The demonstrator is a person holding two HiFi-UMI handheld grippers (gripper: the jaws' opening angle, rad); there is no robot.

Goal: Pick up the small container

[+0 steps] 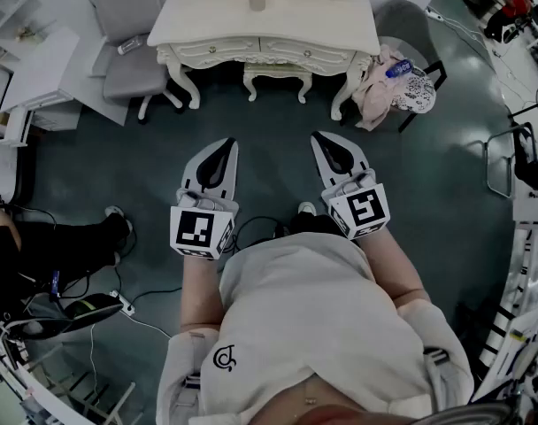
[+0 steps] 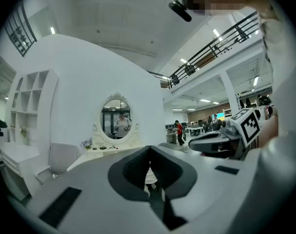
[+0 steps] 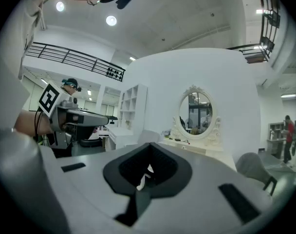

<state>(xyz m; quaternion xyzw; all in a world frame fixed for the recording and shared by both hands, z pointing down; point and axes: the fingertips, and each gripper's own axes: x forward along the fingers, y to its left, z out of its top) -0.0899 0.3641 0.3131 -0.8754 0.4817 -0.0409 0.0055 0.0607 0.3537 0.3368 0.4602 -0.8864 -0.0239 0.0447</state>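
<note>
Table (image 1: 207, 27), upper centre: far side being cut off by the top edge. Small items (image 1: 257, 1) on it appearing too small to identify.
Seated person (image 1: 48, 246), left edge: body being cropped, only legs and a forearm showing.
Left tool (image 1: 228, 145), right tool (image 1: 320, 139): hands holding them lying hidden beneath the marker cubes.

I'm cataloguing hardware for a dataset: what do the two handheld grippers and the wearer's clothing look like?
The left gripper and right gripper are light grey pointed shells with black teardrop-shaped inlays; each carries a white cube with black square markers. The person wears a white top with a small dark logo.
</note>
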